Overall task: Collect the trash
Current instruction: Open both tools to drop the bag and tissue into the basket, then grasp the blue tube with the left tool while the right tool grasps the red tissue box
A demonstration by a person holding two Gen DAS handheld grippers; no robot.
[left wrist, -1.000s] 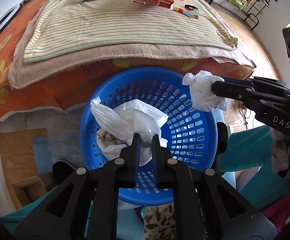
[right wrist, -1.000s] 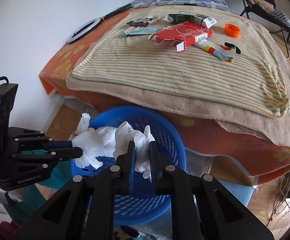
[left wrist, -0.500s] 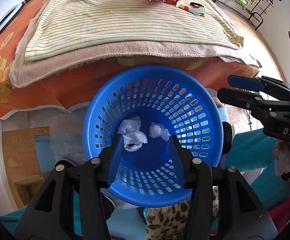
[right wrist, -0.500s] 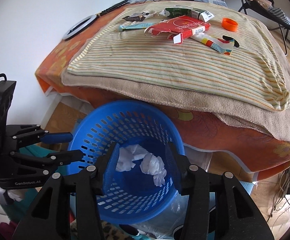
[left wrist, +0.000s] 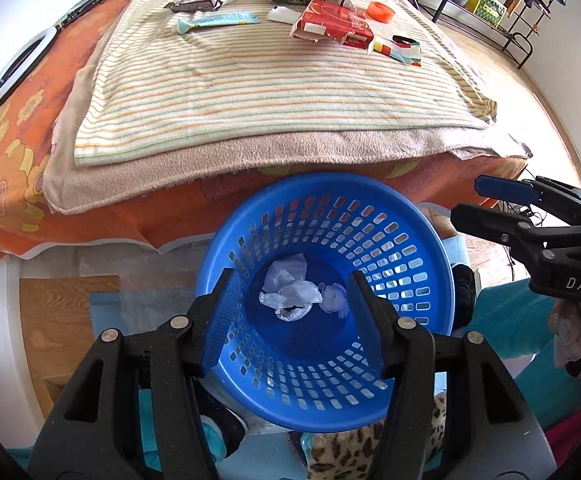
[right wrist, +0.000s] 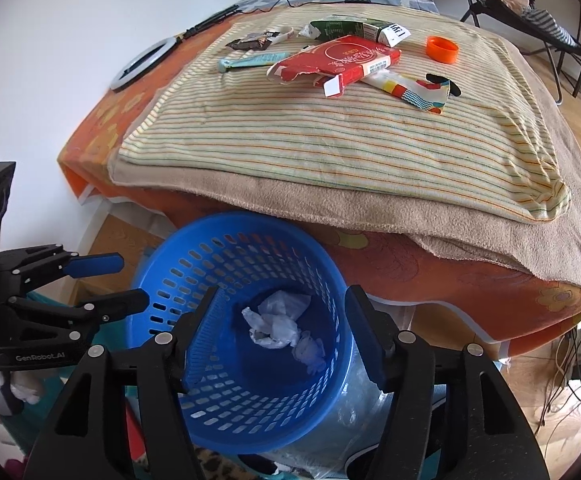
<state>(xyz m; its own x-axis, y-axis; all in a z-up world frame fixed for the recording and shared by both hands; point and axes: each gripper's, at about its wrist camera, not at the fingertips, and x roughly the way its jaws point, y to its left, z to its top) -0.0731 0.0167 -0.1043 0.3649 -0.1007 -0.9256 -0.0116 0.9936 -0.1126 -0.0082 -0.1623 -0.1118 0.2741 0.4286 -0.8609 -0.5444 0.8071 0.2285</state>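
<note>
Crumpled white trash [left wrist: 296, 294]: lower centre of the left wrist view, at the bottom of blue basket [left wrist: 418, 236]; left gripper [left wrist: 295, 322] just opened, jaws spread, nothing between.
Right wrist view: trash [right wrist: 280, 322] lower centre in basket [right wrist: 162, 280]; right gripper [right wrist: 284, 336] likewise just opened, empty.
Red carton [right wrist: 336, 62] on striped blanket [right wrist: 330, 136], upper frame.

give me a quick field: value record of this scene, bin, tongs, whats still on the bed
bin: blue basket on the floor against the bed
in bin: crumpled bag and tissue wad at the bottom
left tongs: above the bin, jaws just opened, nothing between them
right tongs: above the bin, jaws just opened, nothing between them
still on bed: red box, green carton, orange cap, teal wrapper, dark wrapper, striped wrapper
under them: striped towel
</note>
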